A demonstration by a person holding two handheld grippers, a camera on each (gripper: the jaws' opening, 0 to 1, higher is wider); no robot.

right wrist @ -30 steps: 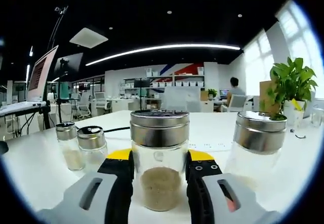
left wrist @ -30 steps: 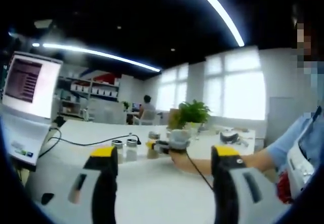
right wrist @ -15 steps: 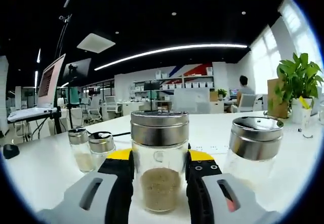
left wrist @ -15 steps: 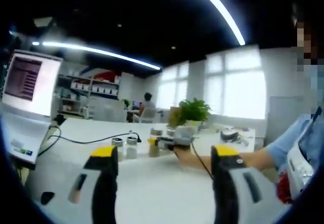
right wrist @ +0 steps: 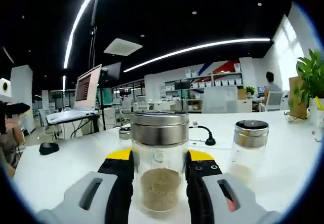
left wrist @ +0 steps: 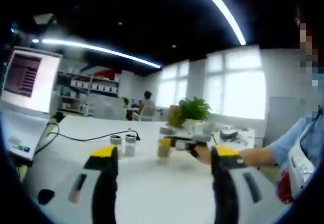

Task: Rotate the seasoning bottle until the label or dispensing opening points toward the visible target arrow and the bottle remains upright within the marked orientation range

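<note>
Between right tongs (right wrist: 159, 176), powder-filled seasoning bottle (right wrist: 159, 160)

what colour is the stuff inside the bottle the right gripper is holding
Tan-brown powder in the seasoning bottle, clearest in the right gripper view.

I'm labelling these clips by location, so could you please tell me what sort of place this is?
Most likely an open-plan office: long white tables, a monitor on a stand, shelves along the back wall, and a person seated at a far desk.

Four seasoning jars (left wrist: 164, 149) show, perhaps a fifth behind; one laptop (left wrist: 23, 89); one potted plant (left wrist: 192, 110).
</note>
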